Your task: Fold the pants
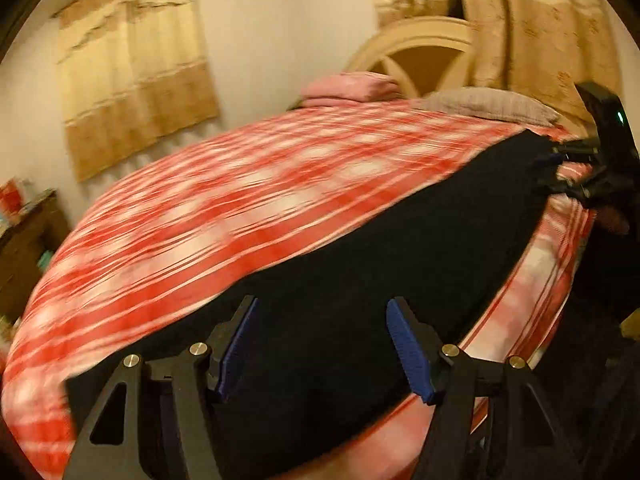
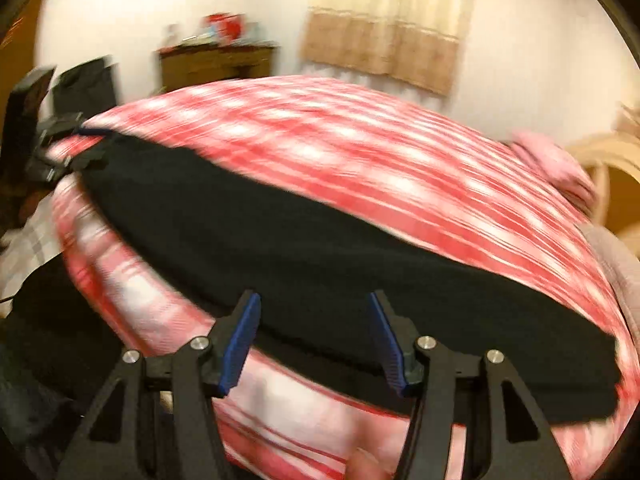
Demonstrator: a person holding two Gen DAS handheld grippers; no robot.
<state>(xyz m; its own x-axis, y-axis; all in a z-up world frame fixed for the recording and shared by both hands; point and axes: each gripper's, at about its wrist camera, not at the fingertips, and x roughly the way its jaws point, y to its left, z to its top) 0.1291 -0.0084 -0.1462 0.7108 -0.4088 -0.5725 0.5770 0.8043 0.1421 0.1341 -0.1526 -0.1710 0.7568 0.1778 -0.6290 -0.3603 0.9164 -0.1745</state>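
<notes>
Black pants (image 1: pixel 360 260) (image 2: pixel 300 248) lie as one long flat strip along the near edge of a bed covered with a red and white checked bedspread (image 1: pixel 200 208) (image 2: pixel 360 148). My left gripper (image 1: pixel 322 304) hovers open over one end of the strip, nothing between its blue pads (image 1: pixel 410 354). My right gripper (image 2: pixel 313 296) is open over the other end, and its blue pads (image 2: pixel 240 344) are bare too. Each wrist view shows the other gripper small at the far end of the pants: the right gripper (image 1: pixel 576 168) and the left gripper (image 2: pixel 60 148). Both views are motion-blurred.
A pink pillow (image 1: pixel 352 88) and a grey pillow (image 1: pixel 488 106) lie at the head of the bed by a cream headboard (image 1: pixel 424 52). A wooden cabinet (image 2: pixel 216 64) with clutter stands against the wall. Beige curtains (image 1: pixel 136 80) hang behind.
</notes>
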